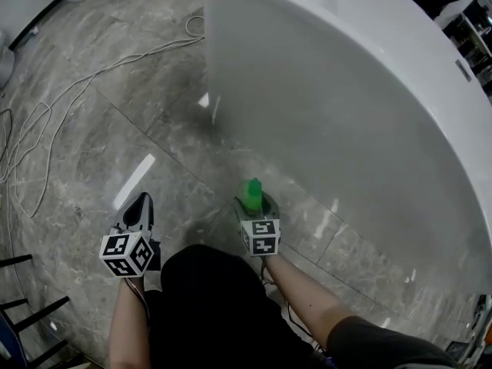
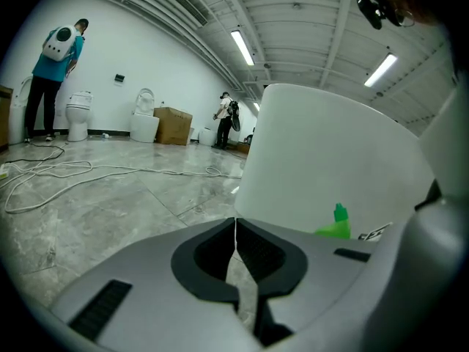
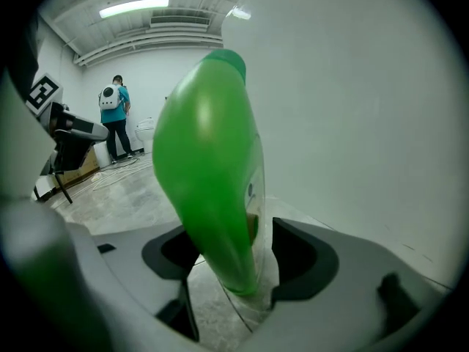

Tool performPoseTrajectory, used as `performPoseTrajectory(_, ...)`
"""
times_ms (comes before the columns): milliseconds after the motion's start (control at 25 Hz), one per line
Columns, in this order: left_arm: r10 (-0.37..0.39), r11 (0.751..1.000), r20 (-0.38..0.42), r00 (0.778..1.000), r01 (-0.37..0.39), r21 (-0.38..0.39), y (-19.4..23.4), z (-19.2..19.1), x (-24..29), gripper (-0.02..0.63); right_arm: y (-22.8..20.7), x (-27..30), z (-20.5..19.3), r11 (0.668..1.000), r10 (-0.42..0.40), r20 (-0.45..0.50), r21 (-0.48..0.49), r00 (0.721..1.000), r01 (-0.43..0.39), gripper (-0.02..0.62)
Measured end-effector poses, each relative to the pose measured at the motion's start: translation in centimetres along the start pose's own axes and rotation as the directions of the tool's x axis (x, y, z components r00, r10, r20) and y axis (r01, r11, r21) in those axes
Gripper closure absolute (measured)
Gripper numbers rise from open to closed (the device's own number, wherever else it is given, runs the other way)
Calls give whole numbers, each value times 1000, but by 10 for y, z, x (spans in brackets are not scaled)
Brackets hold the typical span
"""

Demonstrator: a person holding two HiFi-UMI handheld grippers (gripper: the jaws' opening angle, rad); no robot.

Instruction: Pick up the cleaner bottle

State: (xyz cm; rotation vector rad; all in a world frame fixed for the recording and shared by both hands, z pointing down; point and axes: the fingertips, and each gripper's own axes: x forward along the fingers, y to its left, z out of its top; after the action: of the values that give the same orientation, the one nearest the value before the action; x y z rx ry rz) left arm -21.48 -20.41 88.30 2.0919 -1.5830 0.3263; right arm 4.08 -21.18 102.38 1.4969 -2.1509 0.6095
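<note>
Right claw [image 1: 255, 204]: we record jaws spread wide, not pinching the green bottle [image 3: 209, 167] that stands between them on the floor [image 1: 115, 129], close beside the white tub [image 1: 346, 114]. Left claw [image 2: 236, 255]: jaws pressed together, holding nothing. Bottle label: we cannot read any print.

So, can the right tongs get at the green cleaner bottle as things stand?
Likely yes: the right tongs stand open with the green cleaner bottle between them and nothing blocking. The white tub stands just beyond it.
</note>
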Motion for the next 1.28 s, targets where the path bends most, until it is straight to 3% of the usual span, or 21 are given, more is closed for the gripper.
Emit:
performPoseTrajectory(400,3,1000,-32,999,-4,-23,-2,-6,21,589,4,22,-1,999,-12,-25,-31,1000,11,316)
performPoseTrajectory(680,9,999,-51,999,-11,-43,1,-12,23,589,-12,25,-10,997,-76,-53,16,996,77,316)
performPoseTrajectory(880,25,998,-54,998,-28,-56,5,-7,16,589,-17,26,-9,998,-46,-39,31,998,47,321)
performPoseTrajectory(960,34,998,-45,998,-37,-52,7,-2,15,590,-14,28,-8,999,-22,-37,43,999,23,364)
performPoseTrajectory(1280,52,998,-46,998,-54,-32,8,2,10,589,-22,38,-4,1000,-4,-32,-2,999,4,383)
